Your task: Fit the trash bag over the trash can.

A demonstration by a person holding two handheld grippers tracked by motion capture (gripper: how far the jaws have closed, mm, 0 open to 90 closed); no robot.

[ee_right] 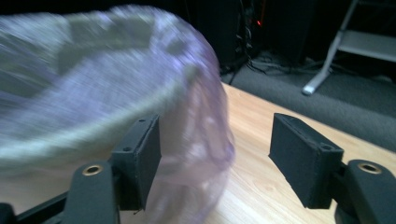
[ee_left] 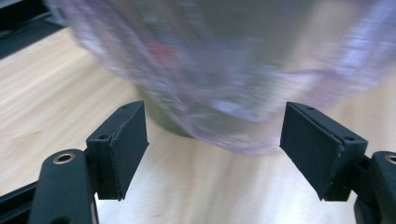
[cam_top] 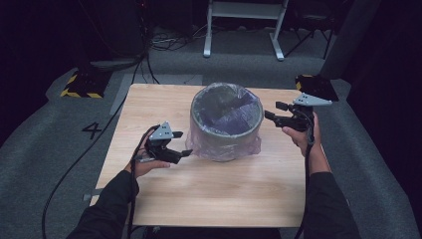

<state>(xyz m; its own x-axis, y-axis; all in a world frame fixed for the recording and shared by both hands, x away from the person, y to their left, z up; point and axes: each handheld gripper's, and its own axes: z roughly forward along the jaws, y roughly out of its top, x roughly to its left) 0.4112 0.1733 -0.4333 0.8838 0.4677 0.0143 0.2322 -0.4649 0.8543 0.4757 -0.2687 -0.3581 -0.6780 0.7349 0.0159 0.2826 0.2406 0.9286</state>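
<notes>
While both tongs stand apart, holding nothing: bin (cam_top: pixel 226 127), lined with plastic bag (cam_top: pixel 224 145), mid-tabletop (cam_top: pixel 209 199). Left tongs (cam_top: pixel 185 143) near bag's loose skirt, right tongs (cam_top: pixel 272 110) beside rim. Advisable: pinch film only, tug evenly downward.

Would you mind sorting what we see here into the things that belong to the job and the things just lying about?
Part of the job:
- bin on the table
- plastic bag lining it, folded over its rim
- left gripper, open beside the bag
- right gripper, open near the rim

Just lying about:
- metal stand on the floor behind
- striped block
</notes>
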